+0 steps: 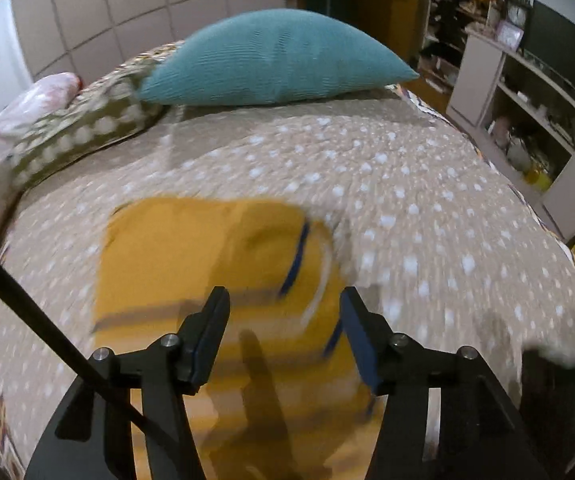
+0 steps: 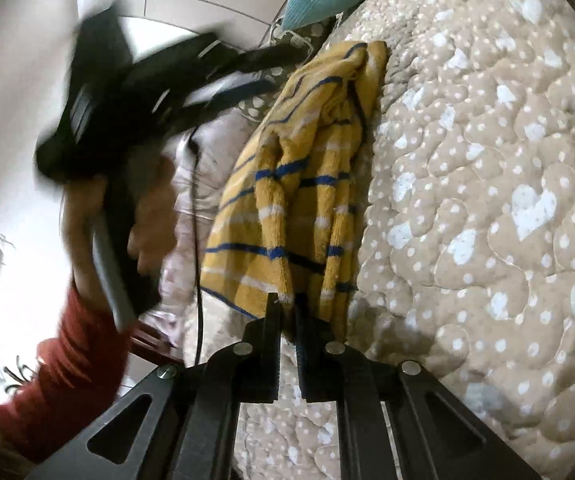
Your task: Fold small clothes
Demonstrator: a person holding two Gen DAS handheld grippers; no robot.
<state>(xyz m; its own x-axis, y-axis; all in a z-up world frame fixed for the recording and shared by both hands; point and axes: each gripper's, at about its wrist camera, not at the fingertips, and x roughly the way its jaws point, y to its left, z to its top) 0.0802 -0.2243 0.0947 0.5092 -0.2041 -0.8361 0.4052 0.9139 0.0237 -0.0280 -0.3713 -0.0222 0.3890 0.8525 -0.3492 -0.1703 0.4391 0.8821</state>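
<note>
A small yellow knit garment with blue and white stripes [image 1: 215,264] lies on the bed, blurred by motion in the left wrist view. My left gripper [image 1: 283,300] is open and empty, its fingers above the garment's near part. In the right wrist view the same garment [image 2: 299,184] is bunched and partly lifted. My right gripper [image 2: 287,304] is shut on the garment's near edge. The other gripper [image 2: 99,120] and the hand holding it [image 2: 87,216] show blurred at the left of that view.
The bed has a beige quilt with white dots and hearts [image 1: 387,184] [image 2: 487,200]. A teal pillow [image 1: 275,60], an olive dotted pillow [image 1: 83,136] and a pink one [image 1: 15,120] lie at the head. Shelves [image 1: 527,120] stand at the right.
</note>
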